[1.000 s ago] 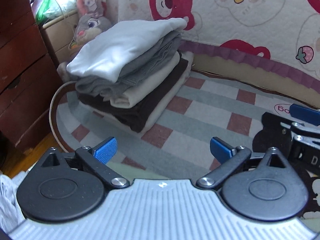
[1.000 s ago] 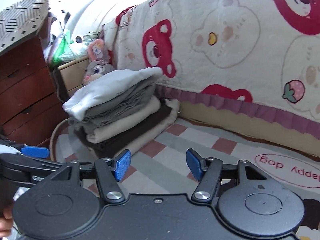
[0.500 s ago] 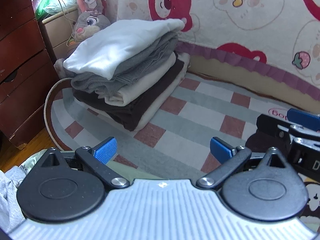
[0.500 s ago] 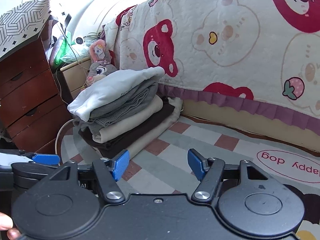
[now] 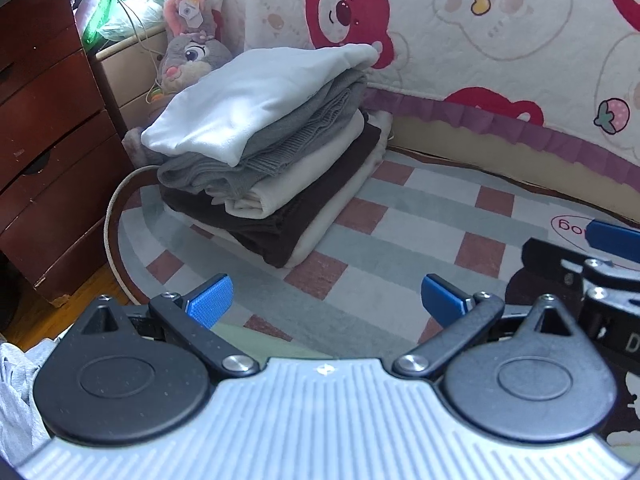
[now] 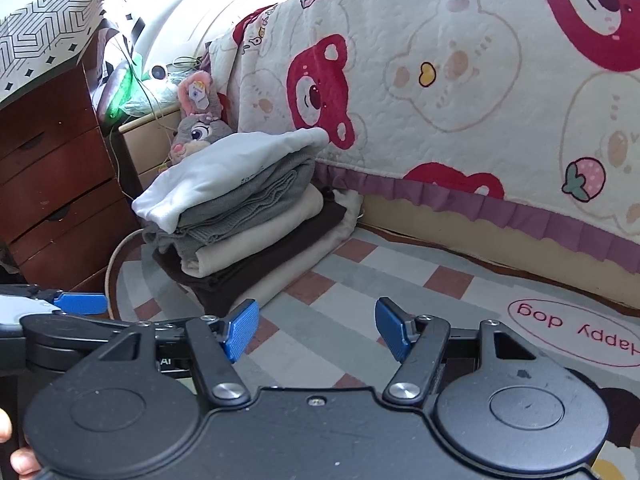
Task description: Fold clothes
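1. At the far left stands a dark red-brown chest of drawers (image 5: 44, 152), its foot on the wooden floor (image 5: 48, 312).
2. A crumpled grey garment (image 5: 16, 396) shows at the lower left corner of the left wrist view, beside the body of the left tongs.
3. Behind the chest, a grey plush rabbit (image 5: 192, 56) with a pink ear sits against a pale bedside cabinet (image 6: 148, 140).
4. In front of the rabbit lies the stack of folded clothes (image 5: 272, 148) on the checked rug (image 5: 400, 232): a white top piece (image 5: 256, 100), a grey knit under it, then cream, dark brown and a cream bottom layer. The stack's far end reaches the bed's purple frill.
5. The left tongs (image 5: 326, 300) hang over the rug's near part, blue pads spread wide with nothing between them, well apart from the stack.
6. The right tongs (image 6: 316, 330) are likewise spread and empty, over the rug just right of the stack's near corner.
7. To the right, a quilt with red bears (image 6: 460, 92) drapes the bed side.
8. On the rug's right sits an oval "happy dog" label (image 6: 576, 330), seen upside down.
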Action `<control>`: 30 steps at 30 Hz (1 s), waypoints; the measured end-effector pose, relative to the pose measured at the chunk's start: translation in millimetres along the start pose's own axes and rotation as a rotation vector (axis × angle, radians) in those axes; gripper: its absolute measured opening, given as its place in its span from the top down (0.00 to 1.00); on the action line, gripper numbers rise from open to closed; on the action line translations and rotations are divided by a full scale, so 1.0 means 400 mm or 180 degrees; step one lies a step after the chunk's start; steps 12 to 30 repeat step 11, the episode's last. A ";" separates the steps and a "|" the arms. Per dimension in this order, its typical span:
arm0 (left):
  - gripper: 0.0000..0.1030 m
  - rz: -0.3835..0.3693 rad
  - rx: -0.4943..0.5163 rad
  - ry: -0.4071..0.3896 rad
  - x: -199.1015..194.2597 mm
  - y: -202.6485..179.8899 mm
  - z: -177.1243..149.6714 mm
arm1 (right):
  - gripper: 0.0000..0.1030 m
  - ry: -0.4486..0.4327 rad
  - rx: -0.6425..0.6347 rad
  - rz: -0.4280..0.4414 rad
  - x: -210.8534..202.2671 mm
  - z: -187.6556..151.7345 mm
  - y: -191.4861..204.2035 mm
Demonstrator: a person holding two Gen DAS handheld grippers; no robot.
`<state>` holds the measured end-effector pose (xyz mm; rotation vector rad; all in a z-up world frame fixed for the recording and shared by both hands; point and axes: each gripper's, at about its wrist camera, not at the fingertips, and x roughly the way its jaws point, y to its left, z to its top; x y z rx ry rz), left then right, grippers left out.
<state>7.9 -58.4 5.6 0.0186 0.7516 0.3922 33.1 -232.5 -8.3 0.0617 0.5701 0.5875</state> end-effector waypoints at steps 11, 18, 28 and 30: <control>0.01 0.0115 0.0075 -0.0056 -0.025 0.007 0.003 | 0.32 -0.0025 -0.0012 0.0062 -0.010 0.002 0.016; 0.01 0.0115 0.0075 -0.0056 -0.025 0.007 0.003 | 0.32 -0.0025 -0.0012 0.0062 -0.010 0.002 0.016; 0.01 0.0115 0.0075 -0.0056 -0.025 0.007 0.003 | 0.32 -0.0025 -0.0012 0.0062 -0.010 0.002 0.016; 0.01 0.0115 0.0075 -0.0056 -0.025 0.007 0.003 | 0.32 -0.0025 -0.0012 0.0062 -0.010 0.002 0.016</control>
